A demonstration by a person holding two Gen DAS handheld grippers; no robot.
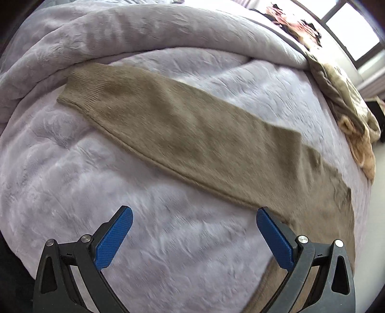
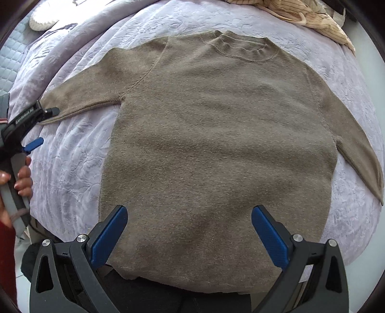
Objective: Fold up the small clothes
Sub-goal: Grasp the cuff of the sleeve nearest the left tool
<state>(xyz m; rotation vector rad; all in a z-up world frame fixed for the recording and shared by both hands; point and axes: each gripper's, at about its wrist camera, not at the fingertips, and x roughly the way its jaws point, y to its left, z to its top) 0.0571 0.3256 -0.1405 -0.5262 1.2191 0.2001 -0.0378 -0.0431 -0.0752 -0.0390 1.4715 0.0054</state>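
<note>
A brown knit sweater (image 2: 216,144) lies flat and face up on a lilac bedspread (image 2: 72,168), neck toward the far side and hem toward the near edge of the bed, both sleeves spread out to the sides. The right gripper (image 2: 189,238) hovers over the lower part of the body with its blue pads wide apart and nothing between them. The left gripper (image 1: 194,237) is also spread open and empty, hanging above bare bedspread just beside the left sleeve (image 1: 168,125), which runs diagonally away to its ribbed cuff (image 1: 77,89). The sweater looks soft, light and limp — it will likely drape and sag from any single pinch point, and the loose knit may stretch if pulled hard. The fuzzy bedspread beneath probably grips it a little, so lifting should work better than dragging. A sensible hold for the left side would be the cuff or the sleeve's edge seam, where the fabric is doubled and firmer; for the right, the hem corner or the far sleeve. More clothes (image 2: 312,16) sit heaped at the far edge of the bed, well apart from the sweater.
</note>
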